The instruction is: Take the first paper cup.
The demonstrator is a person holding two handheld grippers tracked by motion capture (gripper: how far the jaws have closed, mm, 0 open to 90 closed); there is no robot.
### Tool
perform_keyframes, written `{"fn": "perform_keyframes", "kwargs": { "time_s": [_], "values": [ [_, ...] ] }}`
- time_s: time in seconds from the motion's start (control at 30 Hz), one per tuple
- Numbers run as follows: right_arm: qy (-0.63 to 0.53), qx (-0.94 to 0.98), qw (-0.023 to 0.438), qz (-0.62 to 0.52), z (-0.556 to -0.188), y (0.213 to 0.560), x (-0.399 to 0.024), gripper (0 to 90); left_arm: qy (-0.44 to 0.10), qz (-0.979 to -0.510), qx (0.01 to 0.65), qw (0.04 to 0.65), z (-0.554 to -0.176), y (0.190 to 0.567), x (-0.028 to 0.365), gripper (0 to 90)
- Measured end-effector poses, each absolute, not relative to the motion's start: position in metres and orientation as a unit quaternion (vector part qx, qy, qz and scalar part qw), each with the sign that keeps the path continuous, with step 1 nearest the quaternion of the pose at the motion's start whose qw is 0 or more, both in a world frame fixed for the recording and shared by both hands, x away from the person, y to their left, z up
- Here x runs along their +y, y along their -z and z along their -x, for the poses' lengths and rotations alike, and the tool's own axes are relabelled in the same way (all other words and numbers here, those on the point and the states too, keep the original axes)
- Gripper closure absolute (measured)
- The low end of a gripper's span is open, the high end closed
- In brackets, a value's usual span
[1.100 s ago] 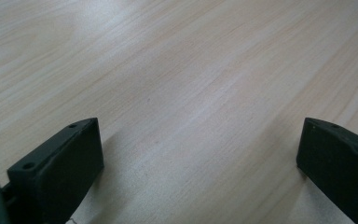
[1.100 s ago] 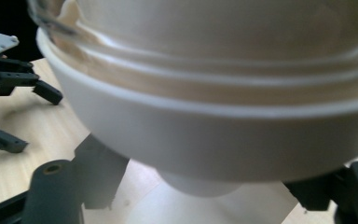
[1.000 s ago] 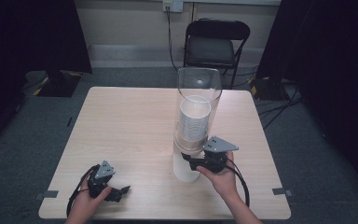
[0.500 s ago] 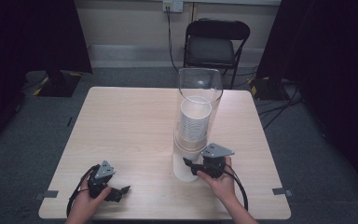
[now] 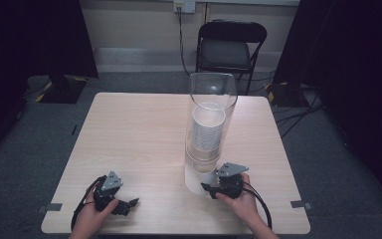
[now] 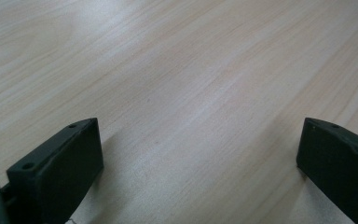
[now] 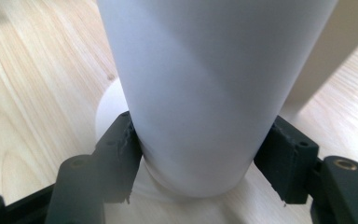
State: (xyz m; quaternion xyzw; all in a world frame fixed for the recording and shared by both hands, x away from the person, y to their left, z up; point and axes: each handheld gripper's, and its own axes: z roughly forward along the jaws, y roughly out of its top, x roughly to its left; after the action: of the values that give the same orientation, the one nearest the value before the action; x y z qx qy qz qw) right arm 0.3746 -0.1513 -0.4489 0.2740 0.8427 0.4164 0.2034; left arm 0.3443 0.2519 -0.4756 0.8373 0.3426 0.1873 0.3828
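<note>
Right gripper view: right gripper clamps a smooth white paper cup; left gripper gapes.

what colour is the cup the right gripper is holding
White, plain. The cup shows best in the right gripper view.

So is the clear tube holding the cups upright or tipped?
Upright: the clear tube stands vertical on the table, white cups stacked inside.
</note>
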Motion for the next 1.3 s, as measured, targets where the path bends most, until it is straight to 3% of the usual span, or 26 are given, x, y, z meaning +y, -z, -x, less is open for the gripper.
{"fn": "perform_keyframes", "kwargs": {
  "time_s": [0.57, 1.3],
  "values": [
    [-0.405, 0.827, 0.224, -0.321, -0.374, 0.452, -0.203, 34.4, -0.187, -0.837, 0.343, 0.383, -0.344, 0.476, 0.252, 0.0],
    [-0.386, 0.819, 0.232, -0.356, -0.386, 0.46, -0.218, 33.1, -0.188, -0.837, 0.343, 0.383, -0.344, 0.476, 0.252, 0.0]
  ]
}}
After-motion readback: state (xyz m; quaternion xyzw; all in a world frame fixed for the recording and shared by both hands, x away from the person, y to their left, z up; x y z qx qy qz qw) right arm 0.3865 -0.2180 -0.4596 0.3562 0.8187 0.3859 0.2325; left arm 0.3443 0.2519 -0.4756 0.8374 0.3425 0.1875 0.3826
